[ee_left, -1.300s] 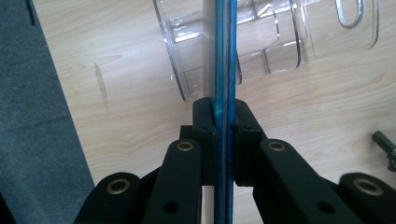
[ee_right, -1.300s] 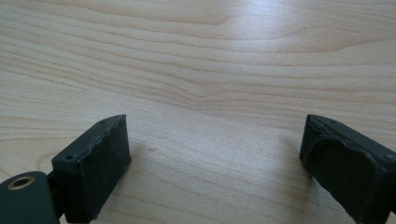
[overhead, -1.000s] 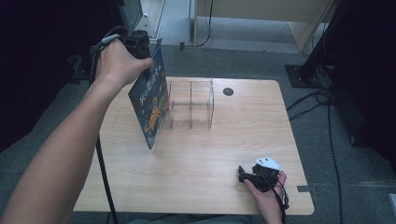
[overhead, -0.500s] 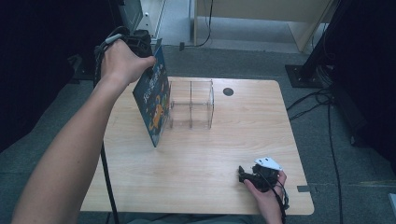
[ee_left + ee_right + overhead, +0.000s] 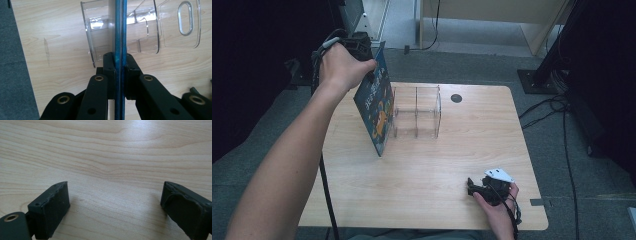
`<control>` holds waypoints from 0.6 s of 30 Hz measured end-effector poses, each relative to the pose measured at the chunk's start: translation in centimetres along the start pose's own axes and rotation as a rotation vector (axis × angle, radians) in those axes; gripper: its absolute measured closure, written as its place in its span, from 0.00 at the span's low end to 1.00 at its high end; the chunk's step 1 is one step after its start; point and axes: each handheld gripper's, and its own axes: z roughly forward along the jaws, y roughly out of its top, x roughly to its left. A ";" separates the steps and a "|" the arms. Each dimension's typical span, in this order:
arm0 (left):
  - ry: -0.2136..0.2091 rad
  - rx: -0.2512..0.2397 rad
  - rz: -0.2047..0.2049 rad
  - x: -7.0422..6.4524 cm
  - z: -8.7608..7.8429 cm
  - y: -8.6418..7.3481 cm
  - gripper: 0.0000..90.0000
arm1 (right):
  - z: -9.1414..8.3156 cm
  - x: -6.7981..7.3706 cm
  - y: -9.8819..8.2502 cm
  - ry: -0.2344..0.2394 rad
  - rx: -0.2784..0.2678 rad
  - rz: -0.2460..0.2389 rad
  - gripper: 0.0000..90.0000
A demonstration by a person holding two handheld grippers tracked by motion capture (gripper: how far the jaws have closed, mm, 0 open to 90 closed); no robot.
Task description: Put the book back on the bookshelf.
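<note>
My left hand-held gripper (image 5: 119, 75) is clamped on the top edge of a thin blue book (image 5: 376, 107) — in the left gripper view both jaws press flat against its two faces, and I see the book edge-on as a narrow blue strip running up between them. From the high view, my left hand (image 5: 341, 65) holds it up at the far left of the wooden desk (image 5: 422, 165), the book tilted, its upper edge leaning away to the left and its lower corner down at the desk surface; whether that corner actually touches I cannot tell. The cover is blue with yellow and orange pictures and some pale lettering too small to read.

Just beside the book, on its right, stands a clear plastic rack (image 5: 417, 112) with upright dividers. In the left gripper view the same rack (image 5: 140, 27) lies behind the book's edge, with an oval slot cut in one wall.

My right hand-held gripper (image 5: 477, 187) rests low at the near right of the desk, held in my right hand (image 5: 498, 210), well apart from the book and rack. Its jaws are spread wide in the right gripper view — bare wood grain between them, nothing held.

A small dark round hole (image 5: 456, 98) sits in the desk near the far edge, right of the rack.
</note>
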 end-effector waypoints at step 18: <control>-0.020 0.006 -0.003 1.3 -0.2 -0.3 0.84 | 0.0 0.0 0.0 0.000 0.000 0.000 0.09</control>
